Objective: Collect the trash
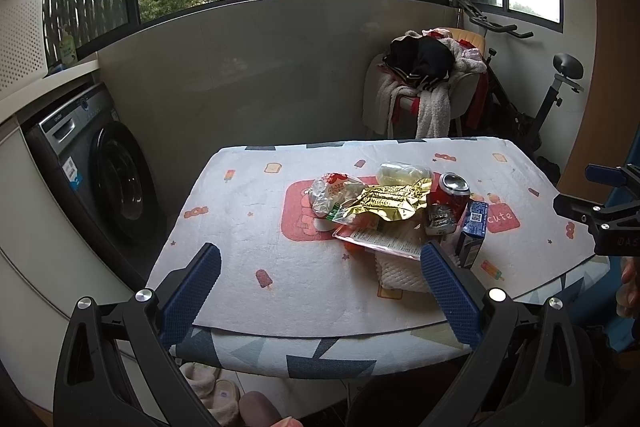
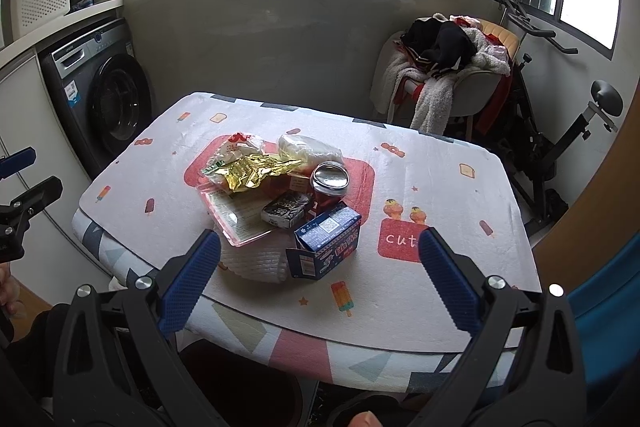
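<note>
- Both the left gripper (image 1: 320, 283) and the right gripper (image 2: 320, 279) hang wide apart and empty: nothing collected yet.
- The trash pile, a red can (image 2: 330, 183), gold wrapper (image 2: 248, 175) and blue carton (image 2: 328, 247), sits mid-frame on the table (image 2: 460, 211).
- Likely next: reach for the carton, the nearest piece.

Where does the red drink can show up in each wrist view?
Left wrist: red can stands right of centre, just right of the gold wrapper, behind the blue carton.
Right wrist: red can sits at centre, behind the blue carton.
Shared landmark: the washing machine at left.
</note>
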A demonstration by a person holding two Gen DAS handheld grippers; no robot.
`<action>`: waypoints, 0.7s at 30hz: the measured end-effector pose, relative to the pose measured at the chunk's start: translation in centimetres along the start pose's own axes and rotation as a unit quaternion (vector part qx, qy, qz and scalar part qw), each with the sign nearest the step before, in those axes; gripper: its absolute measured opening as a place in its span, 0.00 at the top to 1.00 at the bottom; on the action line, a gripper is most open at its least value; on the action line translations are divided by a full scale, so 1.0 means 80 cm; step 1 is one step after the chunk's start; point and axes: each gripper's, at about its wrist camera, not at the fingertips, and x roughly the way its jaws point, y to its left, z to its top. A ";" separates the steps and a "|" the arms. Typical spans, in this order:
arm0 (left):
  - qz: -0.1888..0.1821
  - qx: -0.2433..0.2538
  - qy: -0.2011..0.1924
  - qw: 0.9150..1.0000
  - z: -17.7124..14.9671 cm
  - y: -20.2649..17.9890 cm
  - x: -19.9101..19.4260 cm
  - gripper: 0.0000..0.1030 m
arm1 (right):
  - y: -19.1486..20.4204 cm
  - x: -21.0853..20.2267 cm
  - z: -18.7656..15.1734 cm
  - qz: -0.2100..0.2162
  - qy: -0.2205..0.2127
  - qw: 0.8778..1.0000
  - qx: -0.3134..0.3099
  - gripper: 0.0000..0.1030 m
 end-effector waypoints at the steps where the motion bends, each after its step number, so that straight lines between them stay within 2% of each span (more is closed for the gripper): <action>1: -0.003 -0.001 0.000 1.000 -0.002 0.000 0.000 0.05 | 0.001 0.005 -0.002 -0.002 0.003 1.000 0.000 0.05; 6: -0.015 0.008 0.000 1.000 -0.009 -0.004 0.010 0.05 | 0.002 0.018 -0.008 -0.017 0.014 1.000 -0.001 0.05; 10: -0.064 -0.011 0.024 0.998 -0.018 0.005 0.030 0.05 | -0.006 0.028 -0.013 -0.028 0.017 0.999 0.008 0.05; 13: -0.084 -0.034 0.049 0.995 -0.025 0.011 0.049 0.05 | -0.012 0.039 -0.017 -0.037 0.027 0.999 0.017 0.05; 17: -0.078 -0.022 0.051 0.995 -0.032 0.012 0.065 0.05 | -0.014 0.057 -0.023 -0.020 0.037 0.999 0.017 0.05; 21: -0.063 -0.016 0.035 0.997 -0.034 0.014 0.076 0.05 | -0.014 0.084 -0.028 -0.024 0.045 0.999 0.018 0.05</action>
